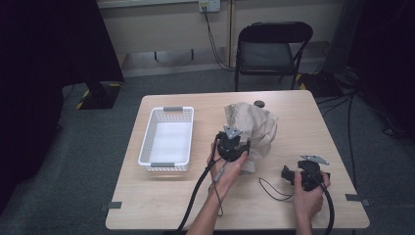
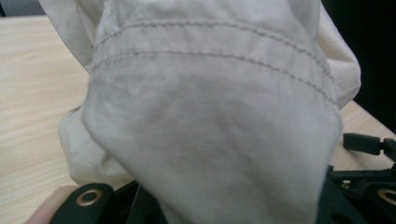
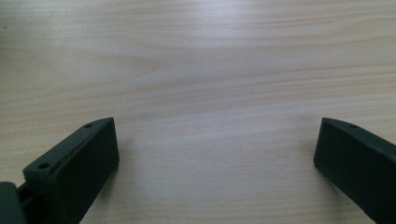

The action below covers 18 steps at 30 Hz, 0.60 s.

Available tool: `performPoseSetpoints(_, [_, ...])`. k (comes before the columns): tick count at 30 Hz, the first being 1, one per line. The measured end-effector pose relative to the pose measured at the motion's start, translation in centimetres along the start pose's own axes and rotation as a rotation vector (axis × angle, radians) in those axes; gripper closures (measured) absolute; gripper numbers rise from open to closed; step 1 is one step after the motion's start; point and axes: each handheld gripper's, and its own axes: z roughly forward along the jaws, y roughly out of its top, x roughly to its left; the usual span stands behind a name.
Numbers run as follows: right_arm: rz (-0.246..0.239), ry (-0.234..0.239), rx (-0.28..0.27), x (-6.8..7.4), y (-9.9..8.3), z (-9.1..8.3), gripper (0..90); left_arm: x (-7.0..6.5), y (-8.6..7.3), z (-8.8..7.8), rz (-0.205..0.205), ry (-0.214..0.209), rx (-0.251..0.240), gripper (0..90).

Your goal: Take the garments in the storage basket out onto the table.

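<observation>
A crumpled beige cloth (image 1: 255, 123) with stitched seams is bunched up in the middle of the wooden table (image 1: 303, 122). My left gripper (image 1: 235, 139) is shut on its near edge, and a fold of the cloth (image 2: 215, 116) drapes over the jaws and hides their tips in the left gripper view. To the right, near the table's front edge, my right gripper (image 1: 288, 174) lies low over bare wood. Its jaws stand wide apart with nothing between them (image 3: 215, 154). A hand holds each gripper from the near side.
A white perforated basket (image 1: 147, 139) sits left of the cloth. A thin black cord loop (image 1: 270, 188) lies between the two hands. Behind the table stands a black folding chair (image 1: 271, 49). Cables trail off the front edge.
</observation>
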Motion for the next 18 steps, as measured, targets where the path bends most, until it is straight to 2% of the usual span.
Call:
performPoseSetpoints(4, [0.000,0.000,0.000,0.0,0.0,0.0,0.0,0.2,-0.5,0.8,-0.009,0.010,0.032,71.6])
performPoseSetpoints(18, [0.001,0.000,0.001,0.0,0.0,0.0,0.0,1.0,-2.0,3.4,-0.031,0.026,0.099,71.1])
